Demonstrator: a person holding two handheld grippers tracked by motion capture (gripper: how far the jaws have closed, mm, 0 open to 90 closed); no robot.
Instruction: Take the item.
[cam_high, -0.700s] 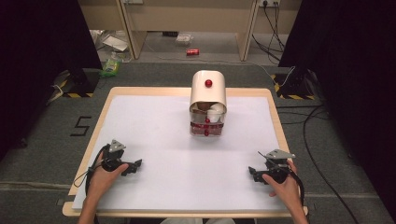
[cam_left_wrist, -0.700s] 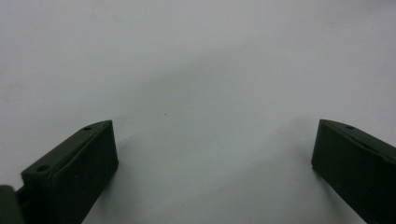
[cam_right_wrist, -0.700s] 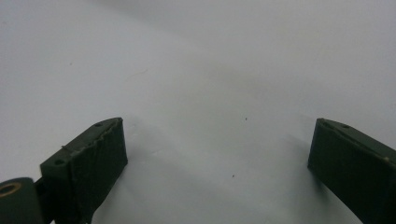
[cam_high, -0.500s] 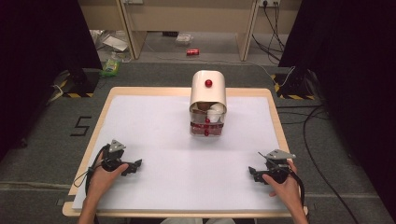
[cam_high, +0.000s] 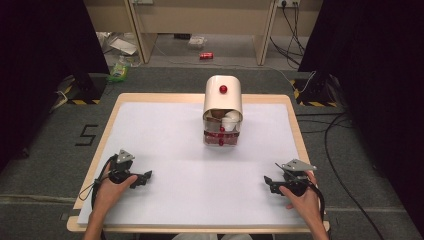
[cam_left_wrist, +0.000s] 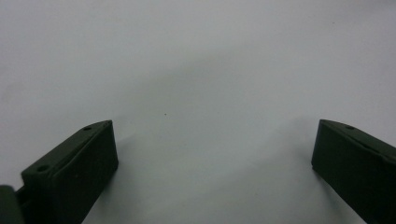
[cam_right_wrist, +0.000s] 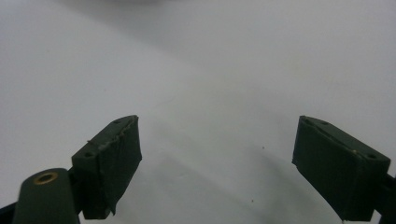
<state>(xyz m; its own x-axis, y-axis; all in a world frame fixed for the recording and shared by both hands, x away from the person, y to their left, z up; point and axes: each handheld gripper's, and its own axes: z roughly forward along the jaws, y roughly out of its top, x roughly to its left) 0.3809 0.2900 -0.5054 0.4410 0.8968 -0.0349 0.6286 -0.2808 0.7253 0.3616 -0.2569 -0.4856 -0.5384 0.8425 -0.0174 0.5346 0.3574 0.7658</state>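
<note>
Even overhead light leaves the white worktop bright, darkness at 9 and 3 o'clock. Both gripper views are dim and grainy; soft shadows pool beneath blurred jaws.

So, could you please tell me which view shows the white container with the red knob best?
The high view: the white container stands whole at the table's far middle, its red knob on top. The left and right gripper views look along open fingers at bare white tabletop, giving nothing useful of it.

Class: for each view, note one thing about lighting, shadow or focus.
High view: white table top evenly lit, both sides of the room black. Left gripper view: soft shadows under open jaws, jaws slightly blurred. Right gripper view: a dim band across the top edge.
</note>
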